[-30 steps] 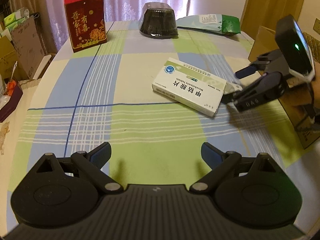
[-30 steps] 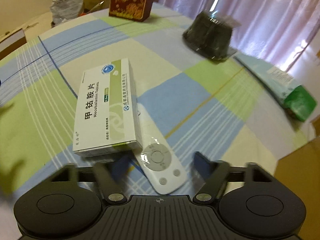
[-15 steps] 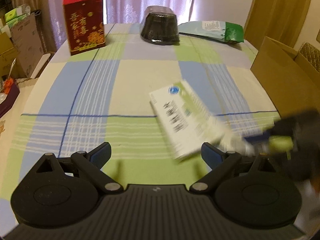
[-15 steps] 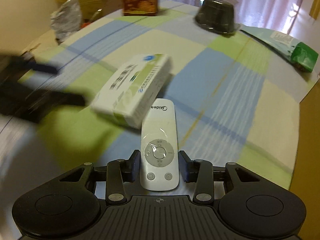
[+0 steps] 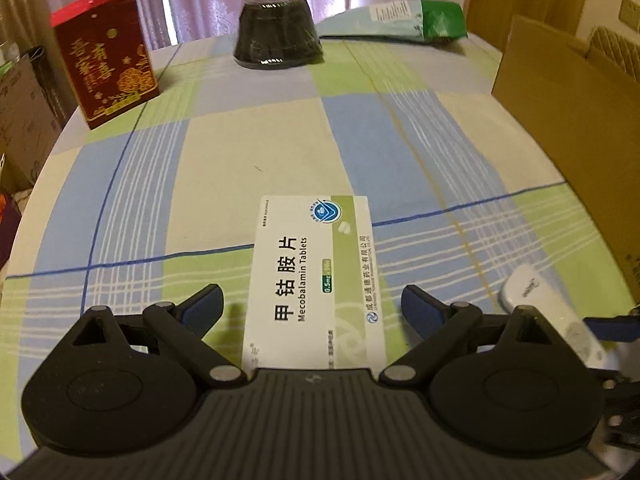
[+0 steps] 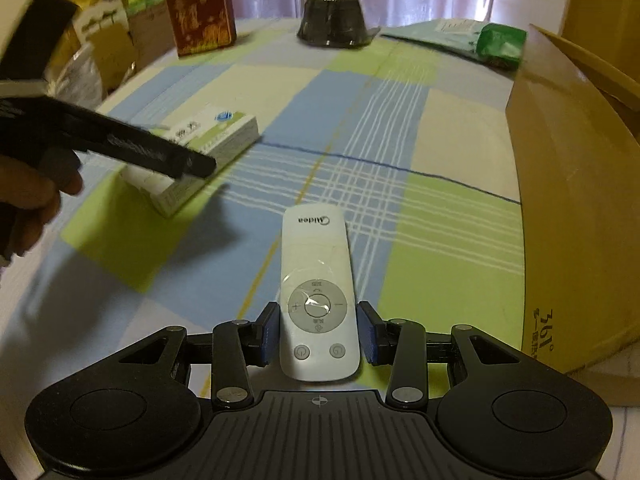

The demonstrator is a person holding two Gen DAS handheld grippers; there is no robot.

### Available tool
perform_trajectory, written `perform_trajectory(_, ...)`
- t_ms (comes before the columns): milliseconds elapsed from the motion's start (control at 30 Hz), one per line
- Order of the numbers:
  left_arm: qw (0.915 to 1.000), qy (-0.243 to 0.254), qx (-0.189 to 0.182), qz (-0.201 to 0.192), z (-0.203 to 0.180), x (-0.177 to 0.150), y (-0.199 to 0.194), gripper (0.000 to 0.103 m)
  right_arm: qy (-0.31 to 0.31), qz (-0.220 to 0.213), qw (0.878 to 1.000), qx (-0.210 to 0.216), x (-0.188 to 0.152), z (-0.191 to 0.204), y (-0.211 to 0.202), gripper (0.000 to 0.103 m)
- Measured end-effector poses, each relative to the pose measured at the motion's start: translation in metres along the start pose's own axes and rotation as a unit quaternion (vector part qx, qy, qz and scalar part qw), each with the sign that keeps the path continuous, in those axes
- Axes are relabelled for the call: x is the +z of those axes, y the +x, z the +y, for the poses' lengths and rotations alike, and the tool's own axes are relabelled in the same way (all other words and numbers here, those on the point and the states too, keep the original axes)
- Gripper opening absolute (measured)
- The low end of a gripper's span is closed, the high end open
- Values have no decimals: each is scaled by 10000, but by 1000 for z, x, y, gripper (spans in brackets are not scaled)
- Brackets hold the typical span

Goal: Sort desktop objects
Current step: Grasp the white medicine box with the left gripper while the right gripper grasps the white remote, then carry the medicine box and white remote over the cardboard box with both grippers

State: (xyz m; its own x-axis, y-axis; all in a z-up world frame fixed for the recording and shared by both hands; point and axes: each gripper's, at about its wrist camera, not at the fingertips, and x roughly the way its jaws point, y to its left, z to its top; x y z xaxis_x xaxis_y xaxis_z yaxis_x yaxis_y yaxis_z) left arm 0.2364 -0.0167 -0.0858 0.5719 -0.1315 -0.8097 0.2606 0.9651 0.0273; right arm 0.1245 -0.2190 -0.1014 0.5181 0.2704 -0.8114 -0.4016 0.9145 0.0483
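Right wrist view shows the slim white plastic remote control [image 6: 318,292] clamped at its button end between the right gripper [image 6: 318,332] pads, nose jutting forward above the checked tablecloth [image 6: 400,128]. With so much length beyond the grip, it may pivot or slip. Left of the remote, the white-and-green cardboard tablet box [image 5: 316,280] lies flat between the left gripper [image 5: 312,306] jaws, spread wide. Right of the remote stands a brown cardboard carton [image 6: 580,184], whose wall the nose could strike.

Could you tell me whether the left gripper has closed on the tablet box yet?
Not yet: the left gripper is open, its fingers standing clear on either side of the tablet box, which lies flat on the table.
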Motion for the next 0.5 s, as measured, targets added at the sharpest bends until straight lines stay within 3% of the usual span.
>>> perform_trajectory(33,10000,44,19,33,0,0,4,77,-5,-26,10000,6,0,0,0,44)
perform_trajectory(67,10000,60,17,52,0,-1,6,73,-10,-53,10000,13,0,1,0,50)
perform_trajectory(100,10000,56,-1,62,0,-2,7,68,4,-85,10000,1,0,1,2,61)
perform_trajectory(500,9998,94,-43,153,-8,-59,-39,70,1,-334,9994,-20,-1,-1,16,62)
